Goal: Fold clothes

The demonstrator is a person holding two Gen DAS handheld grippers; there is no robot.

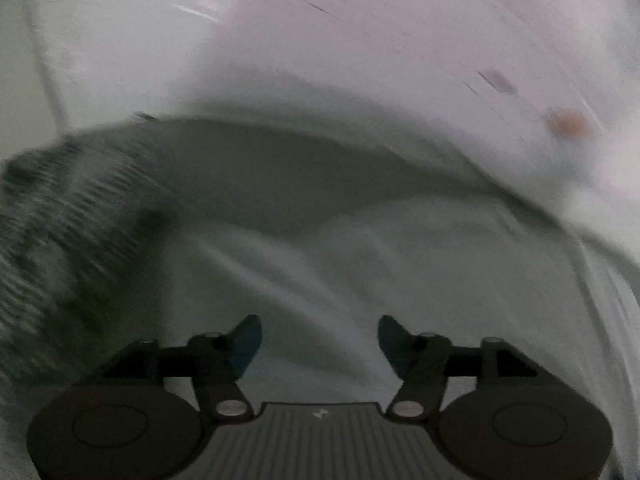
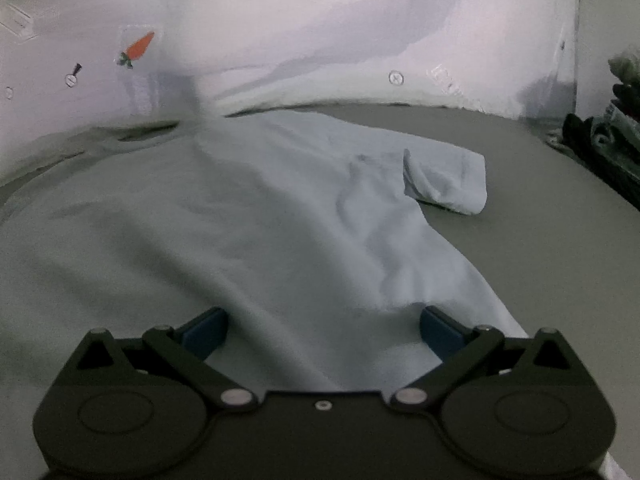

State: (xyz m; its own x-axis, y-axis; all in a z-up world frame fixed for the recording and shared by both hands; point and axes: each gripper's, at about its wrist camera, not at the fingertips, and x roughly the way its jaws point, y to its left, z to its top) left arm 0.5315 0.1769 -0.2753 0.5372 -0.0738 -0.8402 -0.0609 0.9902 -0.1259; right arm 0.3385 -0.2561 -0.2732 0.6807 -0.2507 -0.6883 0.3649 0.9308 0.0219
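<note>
A pale blue garment [image 2: 280, 216] lies spread on a grey surface [image 2: 540, 240], with one short sleeve [image 2: 448, 180] sticking out to the right. My right gripper [image 2: 322, 330] stands open and wide just above the garment's near edge; the cloth runs between its blue fingertips [image 2: 208, 332] and they do not pinch it. The left wrist view is blurred. There my left gripper [image 1: 320, 340] is open over the same pale cloth [image 1: 400, 264], and nothing is held between its fingers.
A white sheet-like backdrop [image 2: 320, 20] with a carrot sticker [image 2: 138, 49] rises behind the surface. A dark heap of things [image 2: 600, 148] sits at the far right edge. A dark striped fabric [image 1: 60, 240] shows blurred at the left of the left wrist view.
</note>
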